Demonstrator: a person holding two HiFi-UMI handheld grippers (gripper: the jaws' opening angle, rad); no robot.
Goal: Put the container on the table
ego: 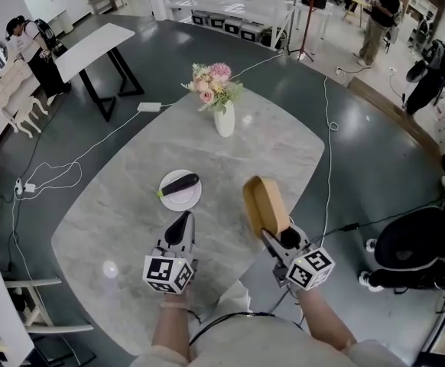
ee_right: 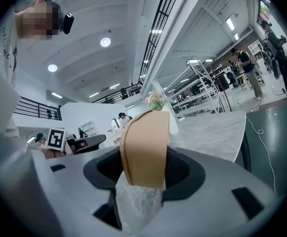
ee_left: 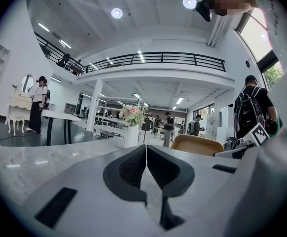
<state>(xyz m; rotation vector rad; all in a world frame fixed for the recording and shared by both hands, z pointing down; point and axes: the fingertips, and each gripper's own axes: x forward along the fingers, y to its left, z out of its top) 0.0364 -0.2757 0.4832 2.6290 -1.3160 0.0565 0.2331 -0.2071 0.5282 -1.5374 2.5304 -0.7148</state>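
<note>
Ahead of us lies a pale marble table (ego: 284, 140), seen from above, and we hold a gripper in each hand over its near edge. Our right gripper (ego: 274, 238) has its jaws clamped on the rim of a tan, oval wooden container (ego: 264, 203). The container is tipped up on its edge, held in the air above the near right part of the table. In the right gripper view, crumpled clear plastic (ee_right: 136, 201) sits under the container between the jaws. Our left gripper (ego: 183, 222) hovers near the middle of the near edge, its jaws pressed together with nothing between them. Just beyond it, a white plate (ego: 192, 200) carries a dark vegetable (ego: 179, 183). At the far end stands a white vase of flowers (ego: 224, 119).
</note>
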